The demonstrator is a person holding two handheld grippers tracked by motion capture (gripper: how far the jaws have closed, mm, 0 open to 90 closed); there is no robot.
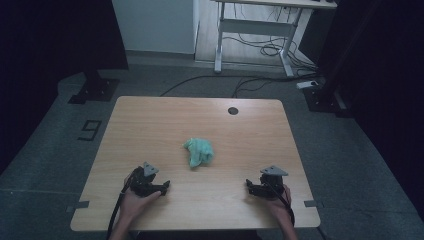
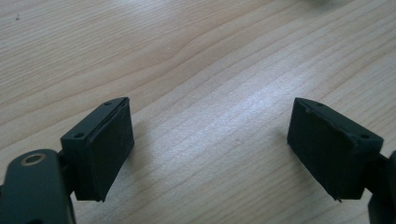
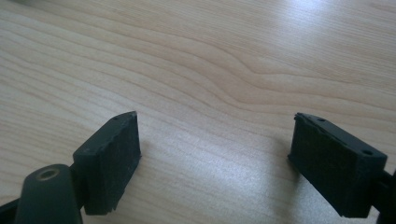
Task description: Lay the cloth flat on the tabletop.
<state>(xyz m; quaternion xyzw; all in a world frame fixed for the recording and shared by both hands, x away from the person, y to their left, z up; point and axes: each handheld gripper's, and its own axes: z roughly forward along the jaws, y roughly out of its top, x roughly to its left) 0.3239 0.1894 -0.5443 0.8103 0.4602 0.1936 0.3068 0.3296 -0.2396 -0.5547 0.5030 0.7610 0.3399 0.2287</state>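
Note:
A crumpled green cloth (image 1: 199,152) lies near the middle of the wooden table (image 1: 150,120). My left gripper (image 1: 165,187) rests low on the table at the front left, held by a hand, apart from the cloth. Its jaws stand wide apart over bare wood (image 2: 210,140), nothing between them. My right gripper (image 1: 248,186) sits at the front right, also in a hand, well clear of the cloth. Its jaws are open too, with only wood grain (image 3: 215,154) between the pads.
A round cable hole (image 1: 233,110) sits near the table's far edge. Beyond the table are a white desk frame (image 1: 255,30), floor cables (image 1: 260,50) and dark stand bases (image 1: 95,90) on grey carpet. Bare wood surrounds the cloth on all sides.

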